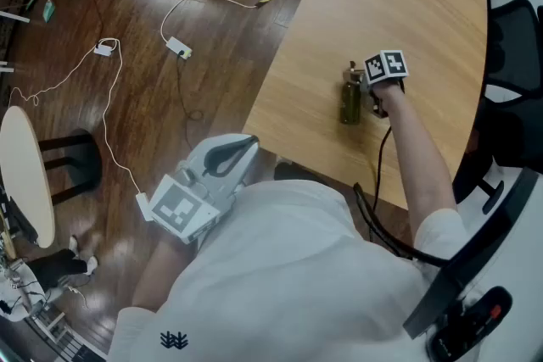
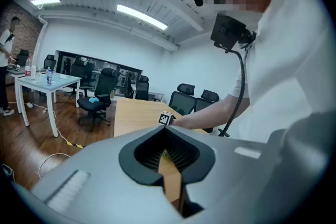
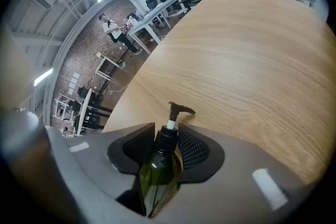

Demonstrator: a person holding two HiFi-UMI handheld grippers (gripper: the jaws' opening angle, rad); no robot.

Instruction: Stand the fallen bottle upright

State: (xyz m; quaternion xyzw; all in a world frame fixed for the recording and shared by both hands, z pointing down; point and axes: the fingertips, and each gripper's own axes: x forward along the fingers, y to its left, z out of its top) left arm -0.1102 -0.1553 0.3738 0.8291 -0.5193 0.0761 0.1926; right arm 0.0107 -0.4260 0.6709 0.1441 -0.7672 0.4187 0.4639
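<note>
Now right hand-held gripper (image 3: 167, 132) pinches green pump bottle (image 3: 157, 171); left hand-held gripper (image 2: 166, 131) closed.

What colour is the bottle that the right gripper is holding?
The bottle is dark olive green and see-through, with a black pump top. It shows best in the right gripper view.

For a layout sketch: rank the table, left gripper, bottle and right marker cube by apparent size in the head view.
Largest: the table.
Next: the left gripper, though nearness to the camera inflates it.
Last, unranked: the bottle and the marker cube cover much the same area.
</note>
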